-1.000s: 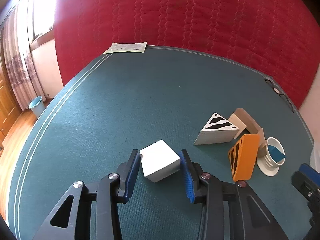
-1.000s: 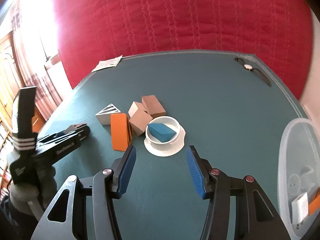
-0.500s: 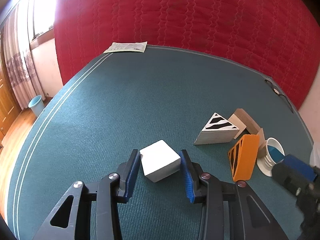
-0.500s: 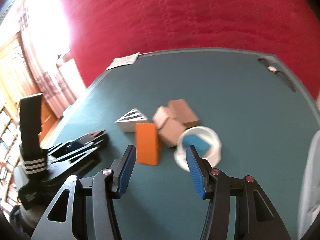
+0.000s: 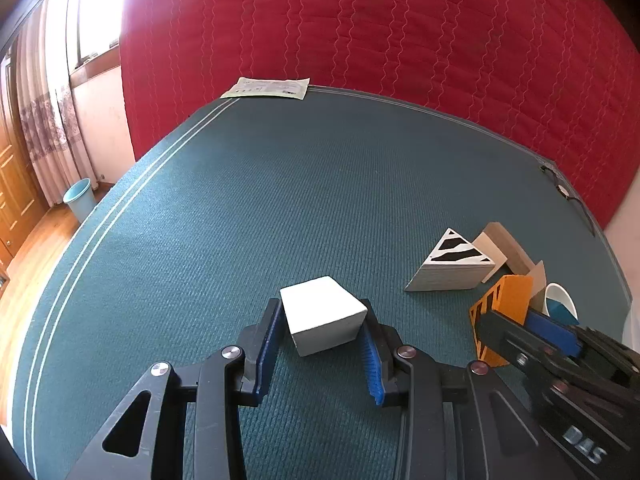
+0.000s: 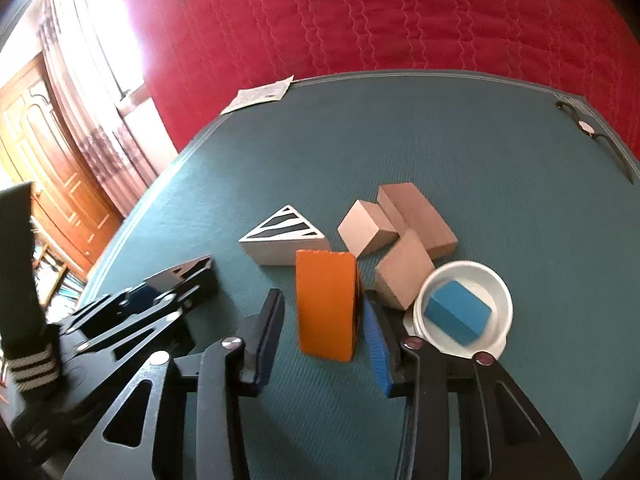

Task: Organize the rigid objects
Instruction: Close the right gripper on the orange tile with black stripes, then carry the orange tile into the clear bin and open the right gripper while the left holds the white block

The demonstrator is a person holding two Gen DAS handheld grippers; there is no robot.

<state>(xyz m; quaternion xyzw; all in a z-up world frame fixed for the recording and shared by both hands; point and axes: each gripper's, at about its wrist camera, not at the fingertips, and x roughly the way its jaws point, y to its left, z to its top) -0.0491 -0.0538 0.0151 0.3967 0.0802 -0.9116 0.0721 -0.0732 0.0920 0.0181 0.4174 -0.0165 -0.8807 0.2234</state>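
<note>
A white block [image 5: 320, 312] lies on the teal table [image 5: 280, 184] between the fingers of my left gripper [image 5: 320, 306], whose closing jaws have both blue pads against its sides. An orange block [image 6: 326, 304] stands upright between the fingers of my right gripper [image 6: 323, 298]. Those jaws are closing: the right pad touches the block, while a gap shows at the left pad. Behind it sit a zebra-striped triangular block [image 6: 284, 236] and three tan and brown blocks [image 6: 404, 276]. A white bowl [image 6: 500, 284] to the right holds a blue block [image 6: 458, 312].
A paper sheet [image 5: 268, 88] lies at the table's far edge, with a wristwatch [image 6: 588, 128] at the far right corner. A red quilted cloth hangs behind. A blue bin [image 5: 78, 196] stands on the floor at left. The two grippers are close together.
My right gripper moved left from in front of the bowl to straddle the orange block, and its jaws narrowed. It now shows in the left wrist view. The left jaws closed slightly.
</note>
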